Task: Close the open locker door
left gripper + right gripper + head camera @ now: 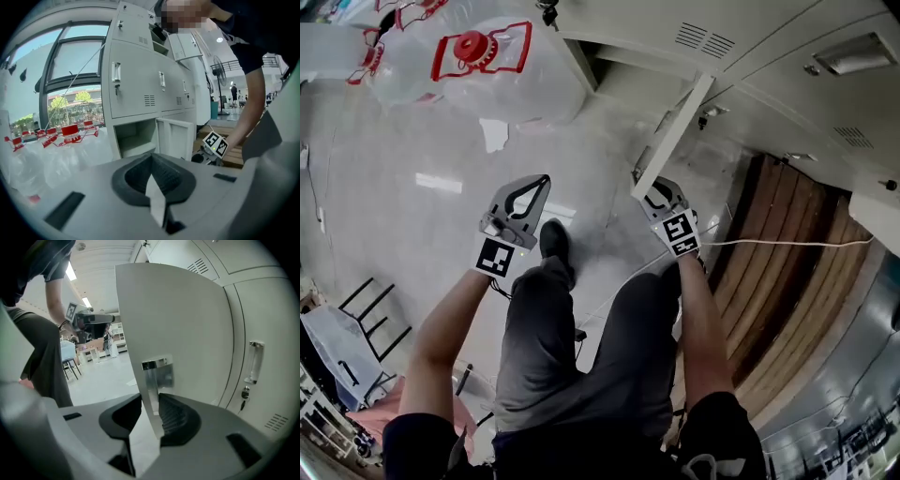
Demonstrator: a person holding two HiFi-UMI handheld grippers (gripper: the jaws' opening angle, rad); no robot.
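The pale, glossy floor (441, 216) ran up to a bank of grey lockers (140, 89), with red-capped bottles in clear wrap (478, 56) lying to the left and wooden boards (778, 244) to the right. The locker door (675, 131) in the bottom row stood swung out from its open compartment (133, 138), edge-on to me from above. My right gripper (661, 199) had its jaws clamped on the free edge of that door, the pads pressing either side of the metal handle plate (157, 373). My left gripper (536, 183) hung over the floor, well apart from the door, its jaws together with nothing between them.
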